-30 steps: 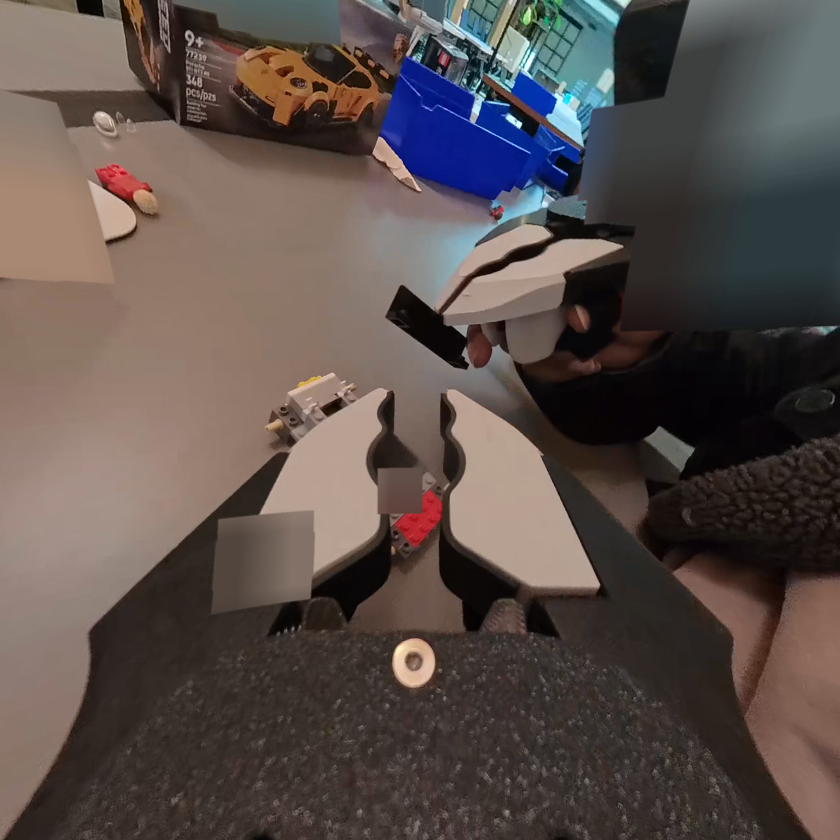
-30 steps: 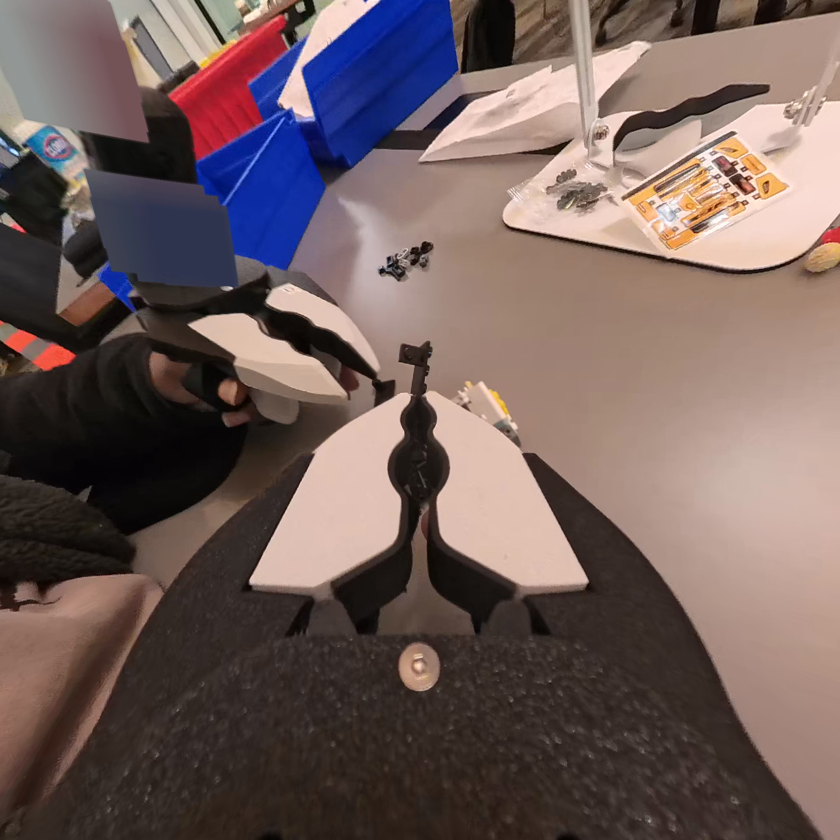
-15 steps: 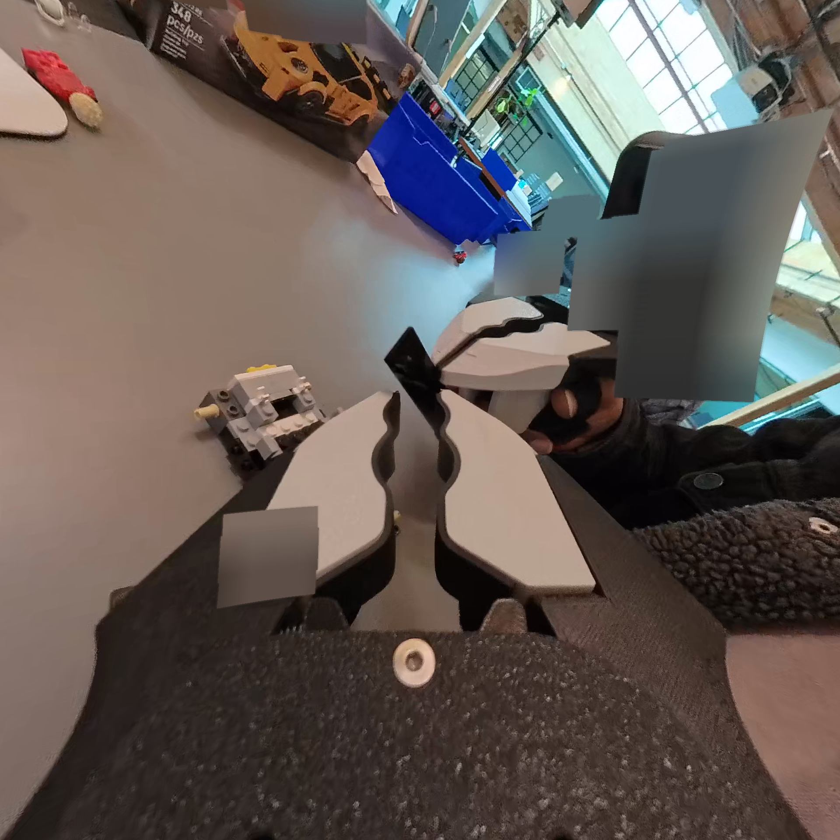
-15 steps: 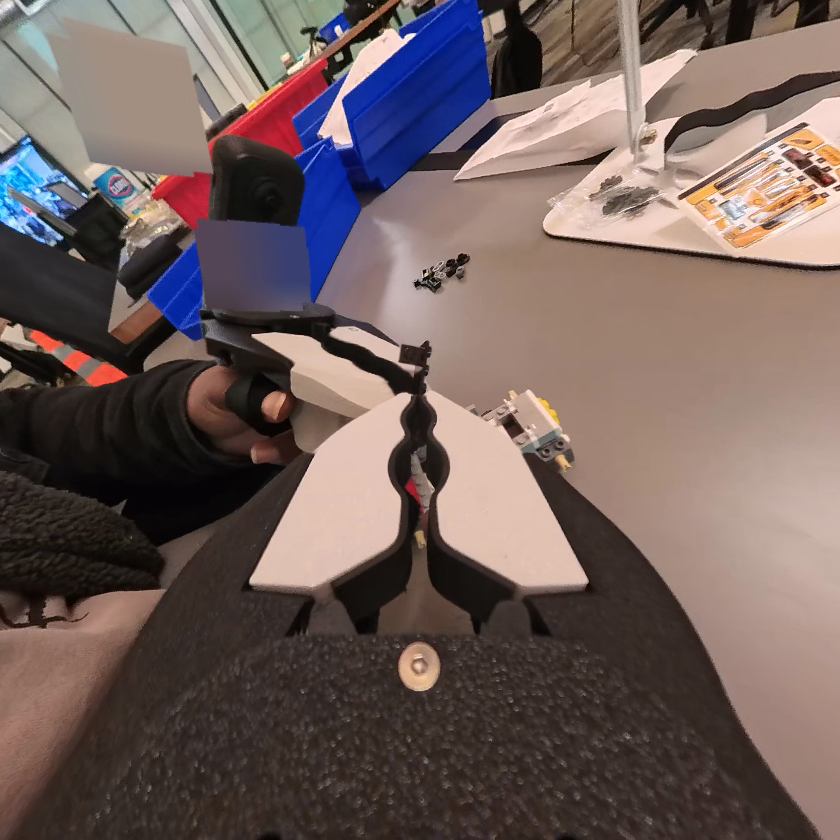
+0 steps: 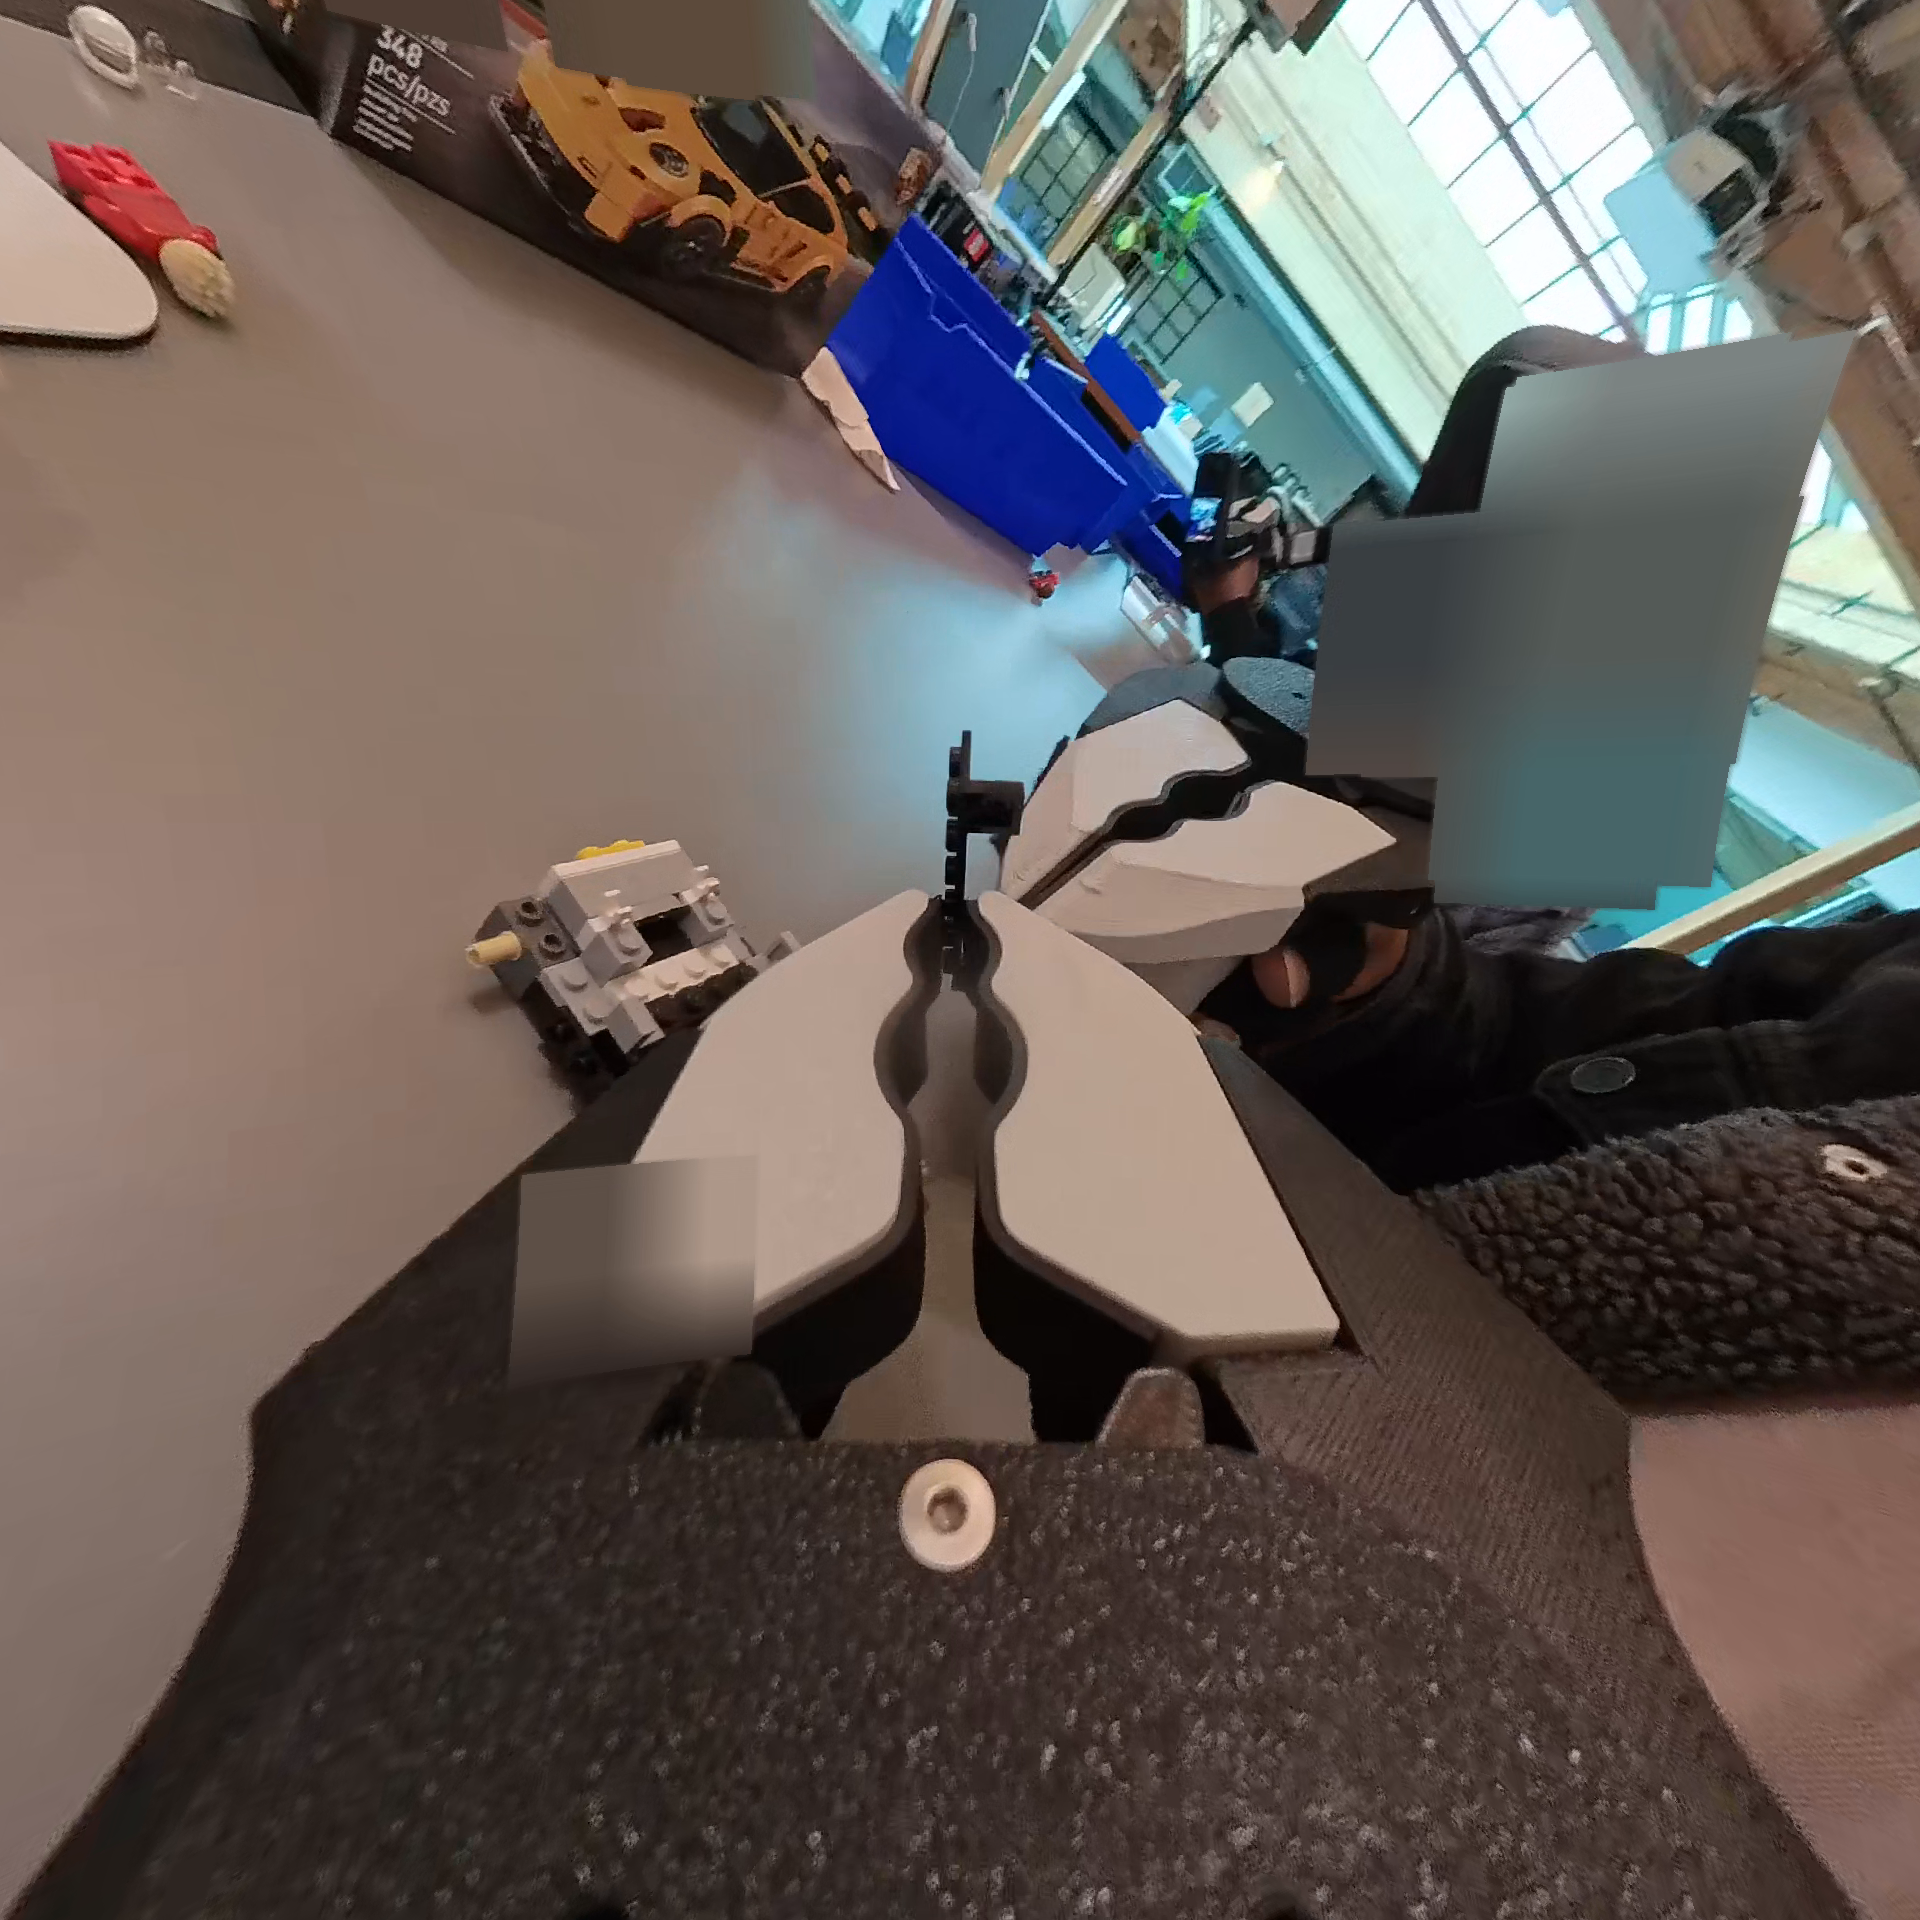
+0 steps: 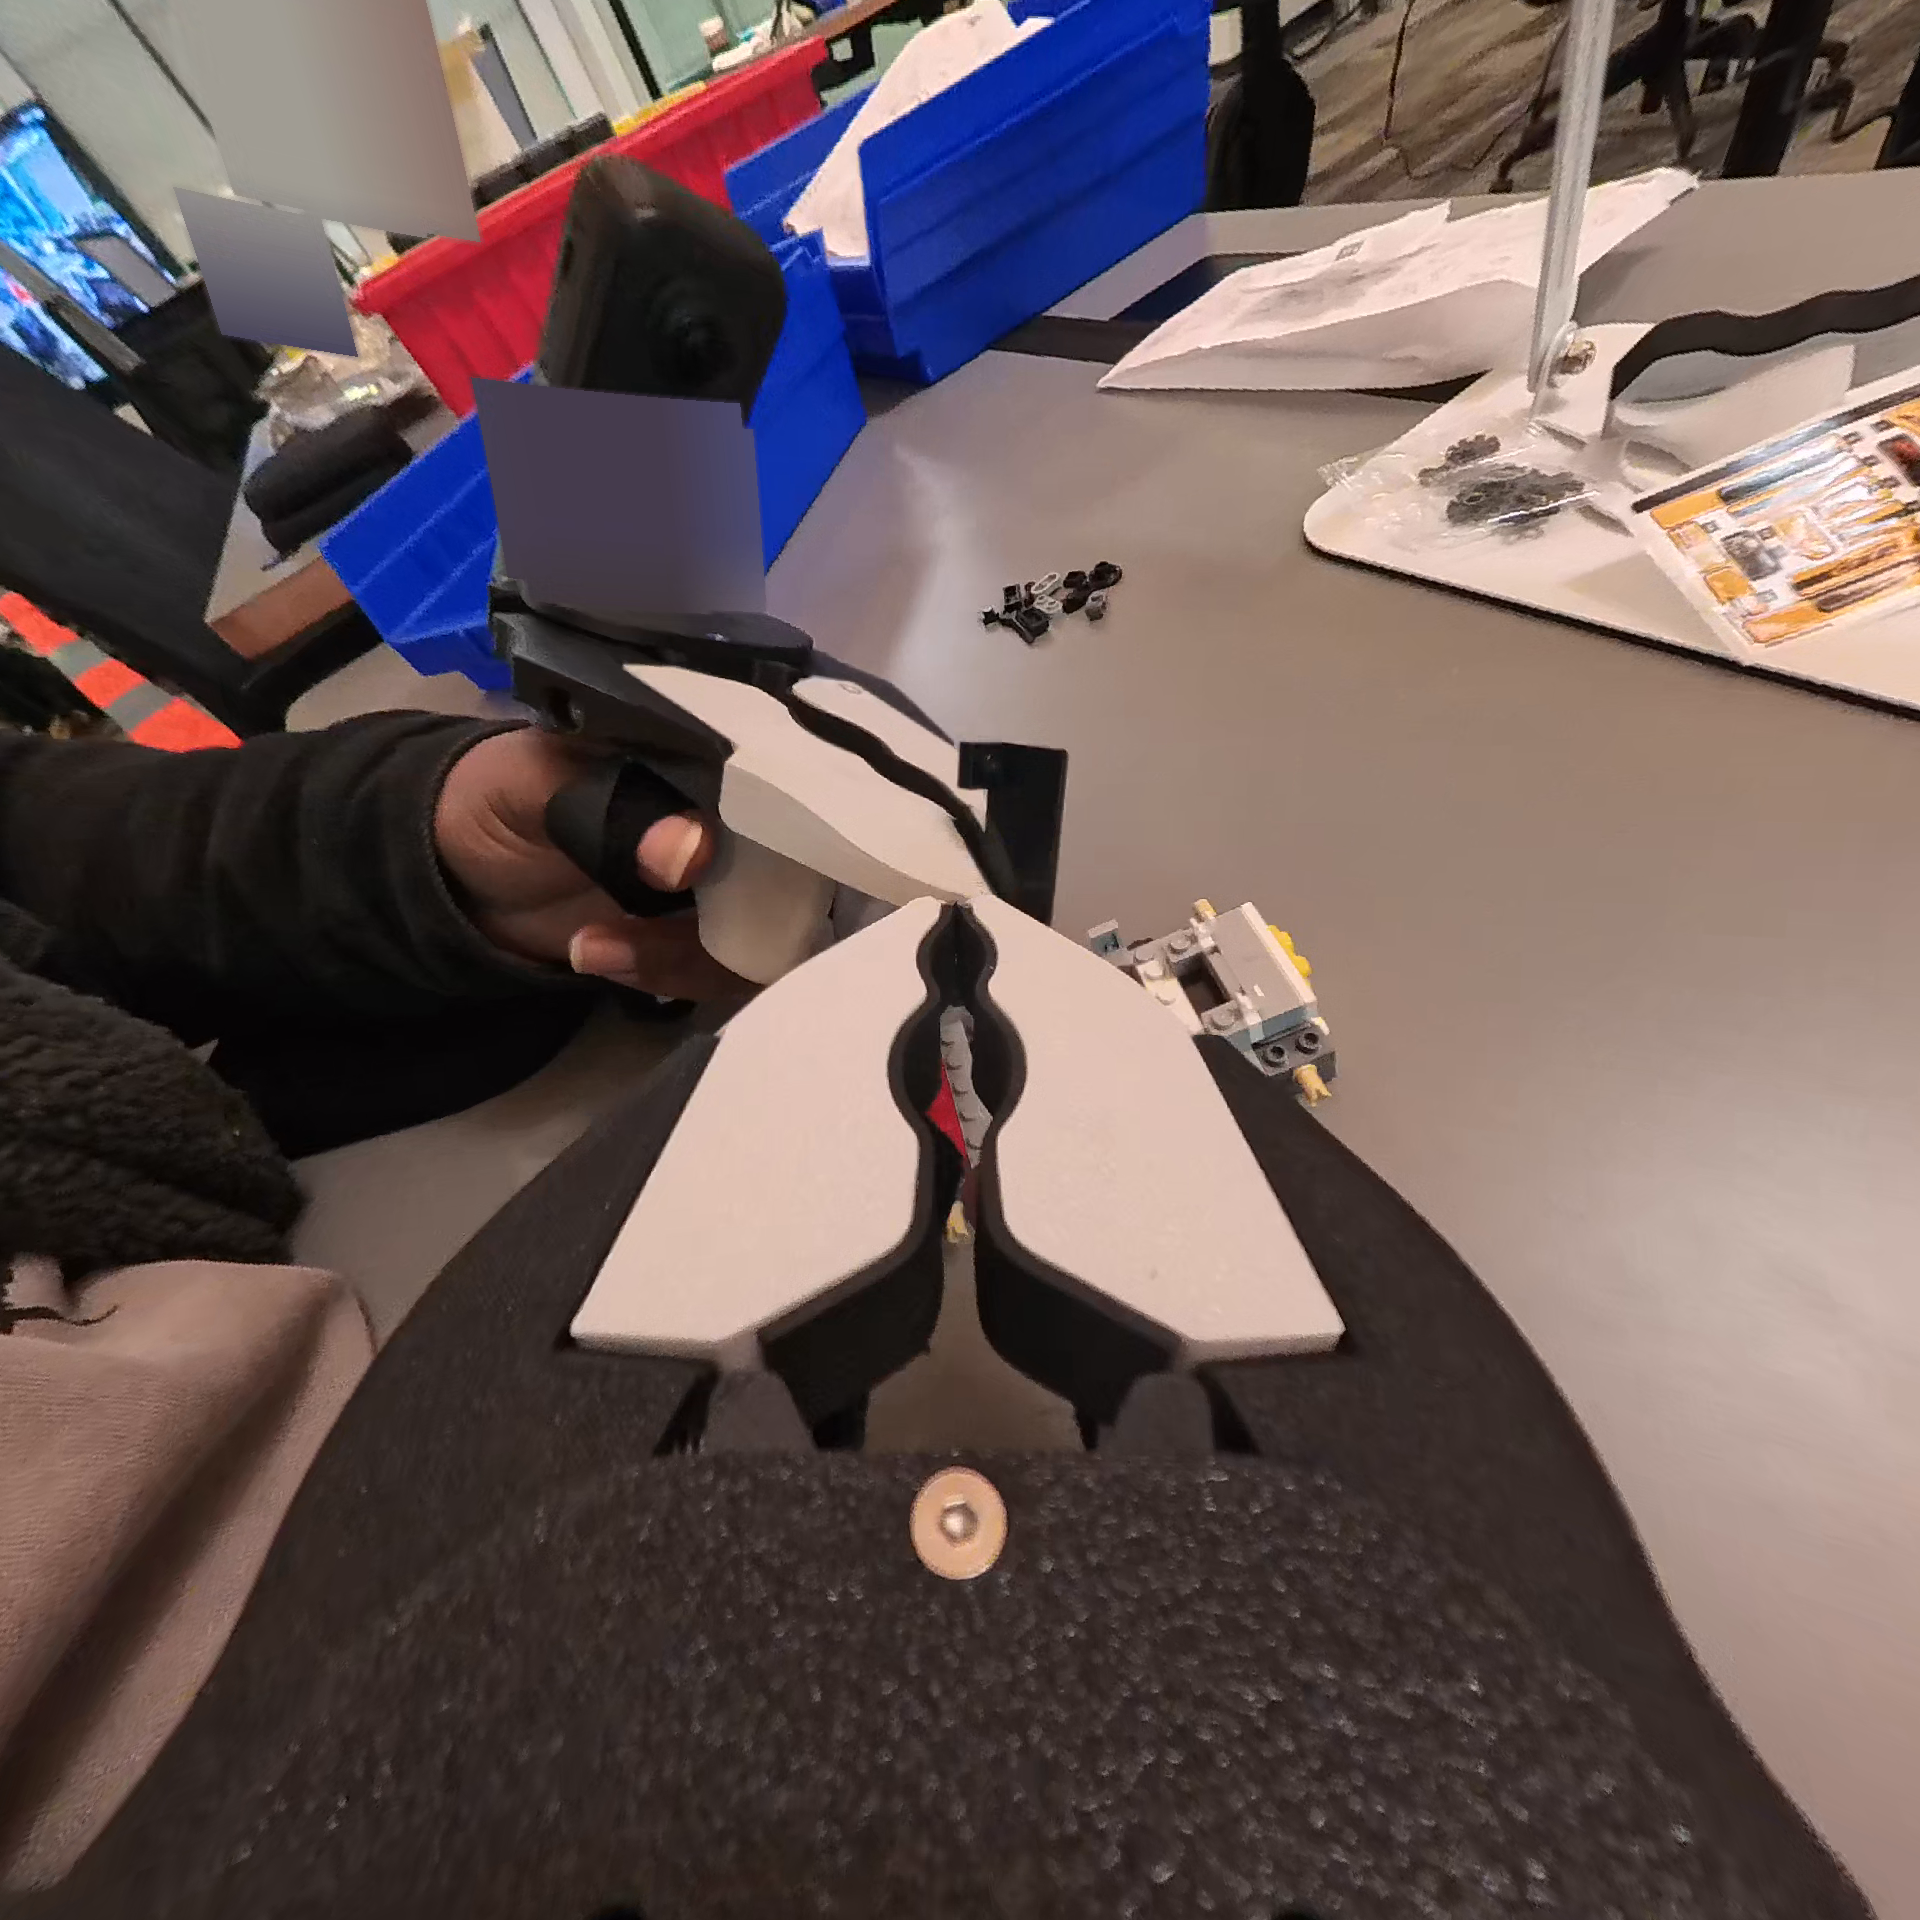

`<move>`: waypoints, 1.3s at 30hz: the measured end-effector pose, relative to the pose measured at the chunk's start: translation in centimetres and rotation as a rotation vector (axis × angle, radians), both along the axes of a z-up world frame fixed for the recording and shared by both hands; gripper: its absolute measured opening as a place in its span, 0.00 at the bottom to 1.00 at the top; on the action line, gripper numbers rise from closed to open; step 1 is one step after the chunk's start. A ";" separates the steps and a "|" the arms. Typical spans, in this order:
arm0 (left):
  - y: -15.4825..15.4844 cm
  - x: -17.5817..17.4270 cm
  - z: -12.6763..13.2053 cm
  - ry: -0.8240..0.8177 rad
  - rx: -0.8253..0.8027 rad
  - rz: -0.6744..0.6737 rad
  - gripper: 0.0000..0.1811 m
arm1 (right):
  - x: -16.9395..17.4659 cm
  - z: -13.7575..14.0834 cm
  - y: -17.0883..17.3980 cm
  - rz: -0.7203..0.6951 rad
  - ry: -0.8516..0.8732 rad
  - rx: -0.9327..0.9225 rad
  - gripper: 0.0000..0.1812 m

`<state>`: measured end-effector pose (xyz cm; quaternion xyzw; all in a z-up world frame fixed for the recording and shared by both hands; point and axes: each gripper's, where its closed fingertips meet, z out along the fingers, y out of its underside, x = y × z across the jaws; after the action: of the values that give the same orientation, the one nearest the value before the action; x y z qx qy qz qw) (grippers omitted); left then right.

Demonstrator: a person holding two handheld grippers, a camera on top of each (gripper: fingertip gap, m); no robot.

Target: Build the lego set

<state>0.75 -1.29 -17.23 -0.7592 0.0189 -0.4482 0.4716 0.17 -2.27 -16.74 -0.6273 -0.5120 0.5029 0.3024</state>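
A thin black Lego piece point(image 5: 961, 821) stands edge-on in the left wrist view. My left gripper point(image 5: 951, 914) is shut on its lower end. In the right wrist view the same piece point(image 6: 1029, 831) shows face-on, sticking out past my left gripper point(image 6: 966, 883). My right gripper point(image 6: 951, 914) has its jaws closed, tips right beside the left tips. I see nothing between them. It also shows in the left wrist view point(image 5: 1013, 888). A small grey sub-assembly point(image 5: 623, 935) with a yellow top sits on the table just beyond point(image 6: 1236, 977). A red-and-grey part point(image 6: 948, 1117) shows below the right fingers.
The set box point(image 5: 665, 177) and blue bins point(image 5: 987, 436) stand at the table's far edge. A white board point(image 6: 1382, 540) holds a parts bag point(image 6: 1496, 494) and a sticker sheet point(image 6: 1787, 530). Loose small black parts point(image 6: 1055, 597) and a red piece point(image 5: 125, 203) lie on the table. The red piece point(image 5: 125, 203) lies around 25 centimeters away from my left fingertips.
My left jaws were open and have closed on the black piece that the right gripper was holding. The two grippers have come tip to tip above the grey sub-assembly.
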 end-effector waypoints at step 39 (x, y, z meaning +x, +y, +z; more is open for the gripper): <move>-9.2 5.8 4.8 -0.377 0.078 -0.778 0.02 | 4.2 4.2 -7.5 1.067 0.046 -0.088 0.25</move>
<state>6.51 -10.53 -12.47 -0.5820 0.2341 -0.7224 0.2908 4.33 -9.74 -12.56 -0.2809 -0.7314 0.6213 -0.0107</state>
